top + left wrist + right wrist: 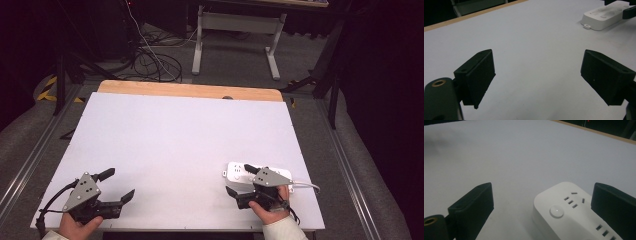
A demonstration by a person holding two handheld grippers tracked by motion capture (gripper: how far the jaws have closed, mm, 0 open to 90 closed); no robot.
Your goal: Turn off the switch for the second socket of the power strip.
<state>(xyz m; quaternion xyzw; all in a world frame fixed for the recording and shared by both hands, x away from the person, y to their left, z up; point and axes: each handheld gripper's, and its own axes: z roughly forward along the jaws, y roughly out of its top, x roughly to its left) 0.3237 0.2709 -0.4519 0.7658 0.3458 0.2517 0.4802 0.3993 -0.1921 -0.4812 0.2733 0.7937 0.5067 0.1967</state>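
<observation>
We see the right gripper (240, 181) wide open around the near end of the power strip (239, 171); the left gripper (119, 185) wide open, holding nothing.

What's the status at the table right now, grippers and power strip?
Left gripper open, jaws over bare table. Right gripper open, jaws straddling the near end of the white power strip, not closed on it. Nothing in the way.

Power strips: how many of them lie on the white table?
1. The power strip lies at the near right of the table, between the open jaws of the right gripper. The gripper covers part of it, but no second strip can be seen.
</observation>
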